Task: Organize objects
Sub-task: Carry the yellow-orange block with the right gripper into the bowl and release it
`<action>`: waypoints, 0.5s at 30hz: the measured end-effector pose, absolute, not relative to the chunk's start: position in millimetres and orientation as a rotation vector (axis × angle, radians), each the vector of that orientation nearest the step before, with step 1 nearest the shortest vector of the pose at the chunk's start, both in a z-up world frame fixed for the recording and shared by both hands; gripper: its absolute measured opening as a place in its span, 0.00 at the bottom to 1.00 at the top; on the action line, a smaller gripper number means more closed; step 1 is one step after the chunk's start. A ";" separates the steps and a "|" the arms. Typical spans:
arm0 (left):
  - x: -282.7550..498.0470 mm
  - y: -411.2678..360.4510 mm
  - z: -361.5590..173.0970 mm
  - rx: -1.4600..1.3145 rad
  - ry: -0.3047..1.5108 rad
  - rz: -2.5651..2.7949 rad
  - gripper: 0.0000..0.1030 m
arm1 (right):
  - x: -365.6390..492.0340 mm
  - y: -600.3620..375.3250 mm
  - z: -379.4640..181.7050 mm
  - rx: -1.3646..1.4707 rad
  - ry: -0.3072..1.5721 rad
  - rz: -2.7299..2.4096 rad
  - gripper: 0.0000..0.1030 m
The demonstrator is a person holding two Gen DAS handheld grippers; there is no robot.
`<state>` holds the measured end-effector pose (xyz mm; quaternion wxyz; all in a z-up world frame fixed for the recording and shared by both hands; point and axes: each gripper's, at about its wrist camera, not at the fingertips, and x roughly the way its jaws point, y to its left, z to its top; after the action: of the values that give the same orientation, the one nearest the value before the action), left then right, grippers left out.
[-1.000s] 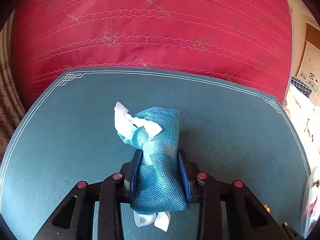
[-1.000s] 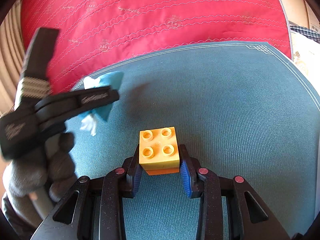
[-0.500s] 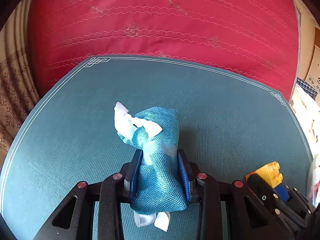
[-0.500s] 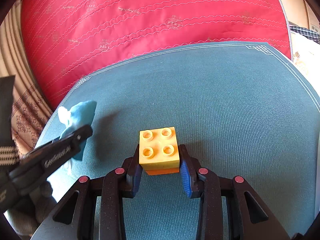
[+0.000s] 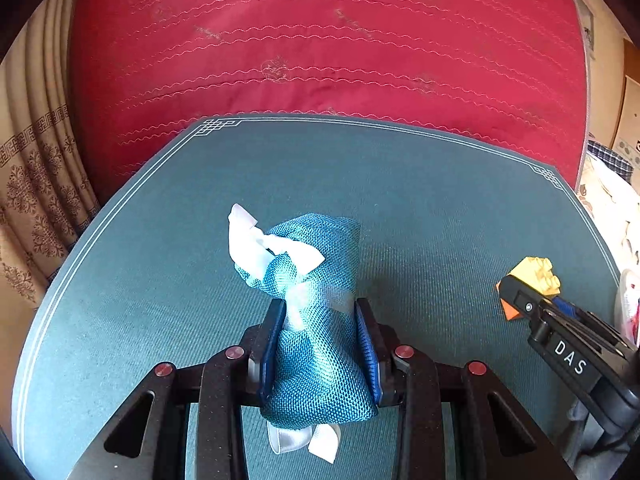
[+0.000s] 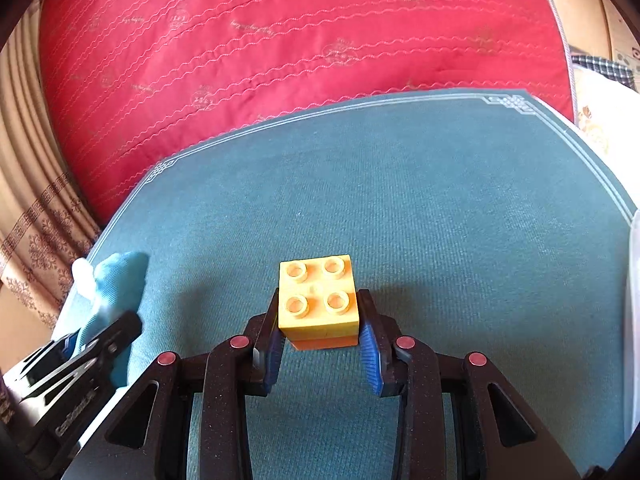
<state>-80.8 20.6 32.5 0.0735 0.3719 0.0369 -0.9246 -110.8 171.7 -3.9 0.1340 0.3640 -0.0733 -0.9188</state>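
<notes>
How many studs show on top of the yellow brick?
4, in a two-by-two square on top of the yellow brick, which the right gripper holds over the teal mat. The left wrist view shows the brick too small to count them.

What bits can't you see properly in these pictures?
- Left wrist view: the underside of the teal mesh pouch with white ribbon, covered by the left gripper pinching it.
- Left wrist view: most of the yellow-and-orange toy brick, behind the right gripper's finger.
- Right wrist view: the brick's orange lower layer, mostly under the yellow top inside the right gripper.
- Right wrist view: the pouch is blurred and partly blocked near the left edge.
</notes>
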 end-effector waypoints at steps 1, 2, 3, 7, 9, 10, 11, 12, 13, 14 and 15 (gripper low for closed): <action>-78.2 20.5 33.7 1.111 0.107 -2.776 0.36 | -107.6 171.3 -0.7 1.037 -0.196 -2.675 0.34; -74.5 20.0 35.0 1.105 0.101 -2.776 0.36 | -104.7 170.3 2.7 1.021 -0.189 -2.681 0.34; -71.1 19.2 36.6 1.099 0.096 -2.777 0.36 | -102.2 171.2 6.6 1.004 -0.187 -2.687 0.34; -58.1 15.1 44.1 1.070 0.089 -2.785 0.36 | -92.5 177.1 22.8 0.944 -0.210 -2.712 0.34; -51.9 13.6 47.0 1.058 0.082 -2.791 0.36 | -88.3 179.3 31.3 0.923 -0.220 -2.724 0.34; -48.8 13.1 48.4 1.054 0.079 -2.796 0.36 | -86.1 180.2 35.4 0.911 -0.224 -2.728 0.34; -46.2 13.0 49.7 1.051 0.076 -2.803 0.36 | -83.0 181.8 39.0 0.900 -0.228 -2.734 0.34; -44.4 13.3 50.8 1.047 0.073 -2.809 0.36 | -78.5 181.9 43.4 0.890 -0.229 -2.738 0.34; -43.3 14.6 51.7 1.045 0.071 -2.816 0.36 | -74.4 183.2 46.2 0.881 -0.227 -2.741 0.34; -41.7 15.6 52.2 1.047 0.070 -2.824 0.36 | -70.3 184.9 49.1 0.876 -0.226 -2.745 0.34; -41.1 17.3 52.5 1.051 0.070 -2.833 0.36 | -65.6 186.8 52.0 0.870 -0.226 -2.749 0.34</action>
<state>-41.1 17.3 52.5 0.0596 0.3470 0.0231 -0.9357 -65.6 186.8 52.0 0.1245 0.2985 -0.0775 -0.9431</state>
